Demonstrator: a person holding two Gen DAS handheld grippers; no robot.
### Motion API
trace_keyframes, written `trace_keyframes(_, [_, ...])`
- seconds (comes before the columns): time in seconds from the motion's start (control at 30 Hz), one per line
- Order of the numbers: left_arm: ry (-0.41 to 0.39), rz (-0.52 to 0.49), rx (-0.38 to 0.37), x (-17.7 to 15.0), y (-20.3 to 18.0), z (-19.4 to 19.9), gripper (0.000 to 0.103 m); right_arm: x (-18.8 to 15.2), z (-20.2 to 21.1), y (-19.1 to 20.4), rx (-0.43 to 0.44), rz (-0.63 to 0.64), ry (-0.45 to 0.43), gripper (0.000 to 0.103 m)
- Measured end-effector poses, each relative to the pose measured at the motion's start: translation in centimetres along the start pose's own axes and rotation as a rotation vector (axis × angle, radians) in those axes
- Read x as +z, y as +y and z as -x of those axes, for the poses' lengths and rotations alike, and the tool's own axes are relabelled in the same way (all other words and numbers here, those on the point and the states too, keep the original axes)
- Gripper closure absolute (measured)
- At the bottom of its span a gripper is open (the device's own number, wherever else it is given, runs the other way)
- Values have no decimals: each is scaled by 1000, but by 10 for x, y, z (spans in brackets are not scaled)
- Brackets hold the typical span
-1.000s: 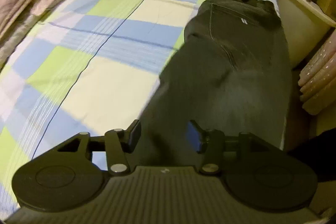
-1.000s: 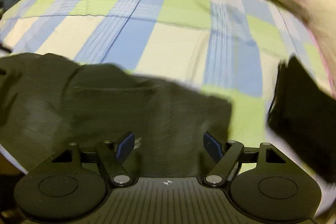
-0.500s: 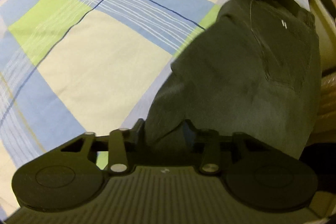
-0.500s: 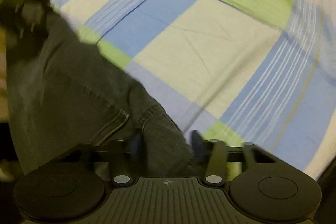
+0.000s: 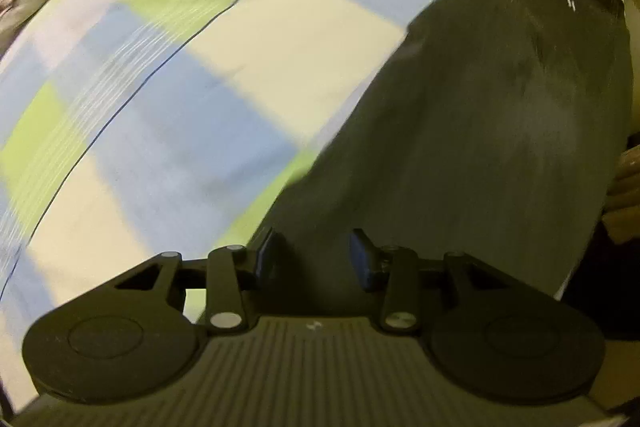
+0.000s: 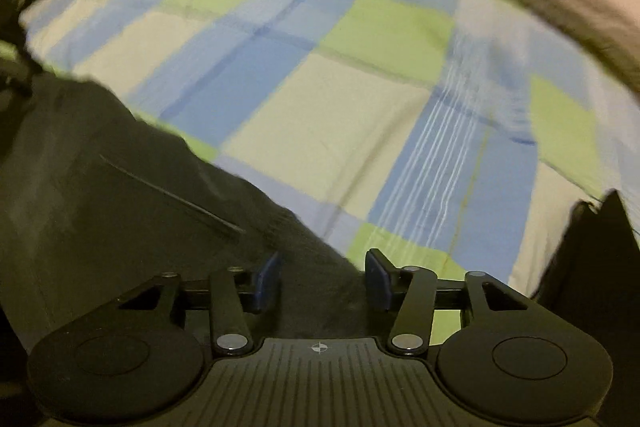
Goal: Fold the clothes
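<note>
Currently the dark jeans fill the right of the left-wrist frame on the checked bedsheet. Both the left gripper and right gripper have just been opening, denim between unclenched pads; lifting now would drop the fold.

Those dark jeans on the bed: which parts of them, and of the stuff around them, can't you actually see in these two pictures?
- Jeans, left wrist view: the near end hides under the left gripper; motion blur smears the fabric.
- Jeans' waist, right wrist view: the right gripper covers the cloth between its jaws, so pad contact is unclear.
- Black item, right wrist view: cut off by the edge.
- Plaid sheet: blurred.
</note>
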State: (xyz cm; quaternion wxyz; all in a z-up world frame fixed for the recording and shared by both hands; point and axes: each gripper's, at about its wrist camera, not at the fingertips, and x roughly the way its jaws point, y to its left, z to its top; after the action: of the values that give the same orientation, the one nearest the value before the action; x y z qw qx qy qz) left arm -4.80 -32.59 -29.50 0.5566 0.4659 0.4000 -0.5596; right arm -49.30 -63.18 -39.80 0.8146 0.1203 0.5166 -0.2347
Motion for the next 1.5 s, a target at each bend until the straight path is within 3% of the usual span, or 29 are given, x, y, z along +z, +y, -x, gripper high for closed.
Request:
trace_keyframes(0.13, [41, 18, 49, -68, 19, 21, 68, -13, 18, 71, 40, -109, -75, 50])
trace_keyframes(0.37, [82, 85, 44, -193, 65, 22, 65, -17, 0, 226, 80, -272, -78, 50])
trace_keyframes(0.47, [35, 150, 1, -233, 88, 31, 63, -14, -27, 275, 75, -321, 52, 51])
trace_keyframes(0.57, [40, 137, -19, -262, 102, 45, 64, -6, -42, 306, -49, -375, 233, 51])
trace_keyframes(0.67, [25, 161, -18, -290, 119, 65, 64, 22, -28, 325, -124, -442, 246, 50])
trace_keyframes(0.77, [-5, 180, -6, -309, 131, 80, 64, 58, -10, 357, -144, -403, 177, 50])
trace_keyframes(0.87, [-24, 170, 3, -321, 135, 84, 64, 86, 0, 390, -101, -359, 111, 50])
trace_keyframes(1.0, [40, 126, -7, -325, 126, 75, 63, 100, -13, 424, -19, -338, 100, 49])
trace_keyframes(1.1, [69, 85, -14, -330, 119, 85, 62, 102, -30, 444, 45, -334, 145, 47])
trace_keyframes(1.27, [73, 88, 46, -344, 133, 116, 62, 109, -37, 471, 125, -283, 118, 32])
trace_keyframes(1.33, [56, 63, 68, -349, 139, 125, 62, 111, -44, 482, 160, -263, 115, 32])
trace_keyframes(1.5, [45, -121, 59, -363, 141, 126, 62, 118, -48, 527, 198, -135, 89, 32])
